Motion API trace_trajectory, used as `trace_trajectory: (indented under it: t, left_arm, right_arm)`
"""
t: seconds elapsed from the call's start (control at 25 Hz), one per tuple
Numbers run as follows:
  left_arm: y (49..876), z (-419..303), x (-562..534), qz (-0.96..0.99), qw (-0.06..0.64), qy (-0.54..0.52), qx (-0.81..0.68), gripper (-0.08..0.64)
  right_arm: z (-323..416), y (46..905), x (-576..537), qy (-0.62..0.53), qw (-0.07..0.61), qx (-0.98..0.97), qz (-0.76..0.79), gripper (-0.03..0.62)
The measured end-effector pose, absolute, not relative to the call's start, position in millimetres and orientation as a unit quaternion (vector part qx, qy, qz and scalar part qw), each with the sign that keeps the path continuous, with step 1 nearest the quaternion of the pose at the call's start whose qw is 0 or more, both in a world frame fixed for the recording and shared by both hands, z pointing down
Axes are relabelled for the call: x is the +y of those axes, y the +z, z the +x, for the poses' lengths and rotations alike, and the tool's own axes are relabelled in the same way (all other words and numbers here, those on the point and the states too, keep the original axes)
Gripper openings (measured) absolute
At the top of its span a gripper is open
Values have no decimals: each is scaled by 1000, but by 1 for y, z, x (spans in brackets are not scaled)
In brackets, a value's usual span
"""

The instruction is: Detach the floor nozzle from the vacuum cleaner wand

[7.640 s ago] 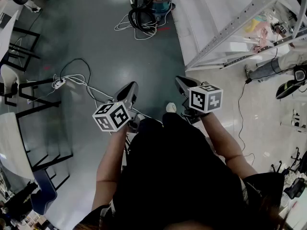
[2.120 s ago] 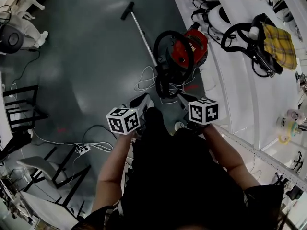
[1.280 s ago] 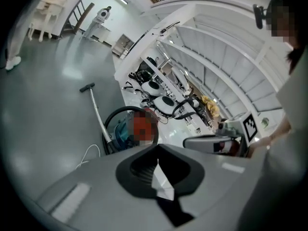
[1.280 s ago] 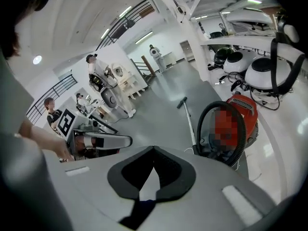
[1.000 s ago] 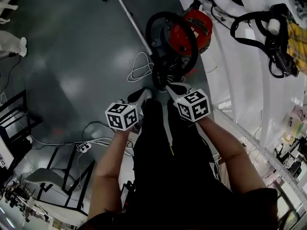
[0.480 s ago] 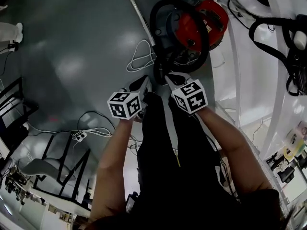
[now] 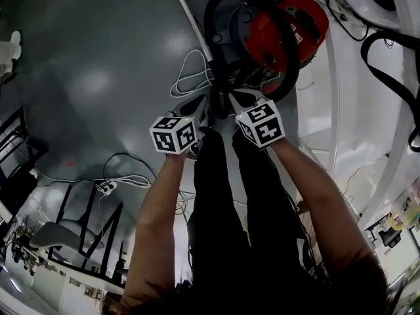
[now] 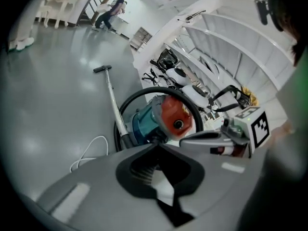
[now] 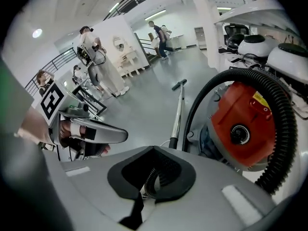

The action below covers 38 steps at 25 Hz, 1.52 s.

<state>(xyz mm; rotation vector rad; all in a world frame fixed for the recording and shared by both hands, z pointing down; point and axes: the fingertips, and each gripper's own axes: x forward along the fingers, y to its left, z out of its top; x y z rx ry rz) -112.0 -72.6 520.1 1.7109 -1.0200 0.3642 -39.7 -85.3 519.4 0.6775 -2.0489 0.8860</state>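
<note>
Floor nozzle [image 8: 102, 69] lies on the grey floor [image 8: 48, 105] at the far end of the wand [image 8: 113, 102], well beyond the red vacuum cleaner [image 8: 168, 117], so the left gripper [image 8: 156, 146] and right gripper [image 9: 153, 150], jaws pressed together with nothing between them, hover side by side near the cleaner, apparently too far off to grasp anything yet.

no readable text, yellow label [image 9: 260, 100] on vacuum cleaner [image 9: 243, 124] too small to read

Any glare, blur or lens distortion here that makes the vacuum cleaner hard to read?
Head view: dim, with soft glare patches on the floor; the vacuum cleaner is readable. Left gripper view: strong fisheye, dark corners, near foreground soft, wand sharp. Right gripper view: same fisheye bending the hose, bright ceiling lights, no motion blur.
</note>
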Motion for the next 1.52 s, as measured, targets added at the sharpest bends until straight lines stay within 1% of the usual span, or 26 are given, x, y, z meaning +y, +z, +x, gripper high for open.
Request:
trace_trajectory:
  t: [0.16,0.48,0.8,0.88,1.0,1.04,1.08,1.28,1.36,1.48,1.52]
  left_arm:
    - [548,-115,-85,722,518,162,-430,10]
    - [590,-116,-95,718,529,170,-419,11]
    - [634,-132,-106,708,530,194,-424,11]
    - [648,-135,-113,704,532,202,-426,19]
    - [662,-138,-121,696,531,213,-435,54]
    - [665,-138,-124,693,533,211,-438,66]
    - [667,-139,-127,690,535,207,-441,81]
    - [675,-138,-135,696,528,218,-435,95]
    - [682,-135,-141,700,529,223,-425,111]
    - [693,-132,-155,702,530,223,-420,155]
    - [697,-132,-159,702,528,225,-420,168]
  right_arm:
    - [-44,552,-97,361,395,-798,278,-3]
    - [-53,591,-114,374,393,-789,288,-3]
    - [-60,634,-115,361,428,-783,272,-3]
    - [-63,642,-119,359,431,-781,273,-2]
    - [-67,650,-122,376,427,-774,276,2]
    - [-67,653,-122,385,427,-770,277,34]
    - [-68,656,-122,391,428,-766,279,46]
    - [-73,671,-120,396,449,-751,278,95]
    - [-74,677,-119,401,458,-744,277,117]
    - [-71,686,-120,413,466,-727,288,155]
    - [-70,689,-121,411,471,-724,294,155]
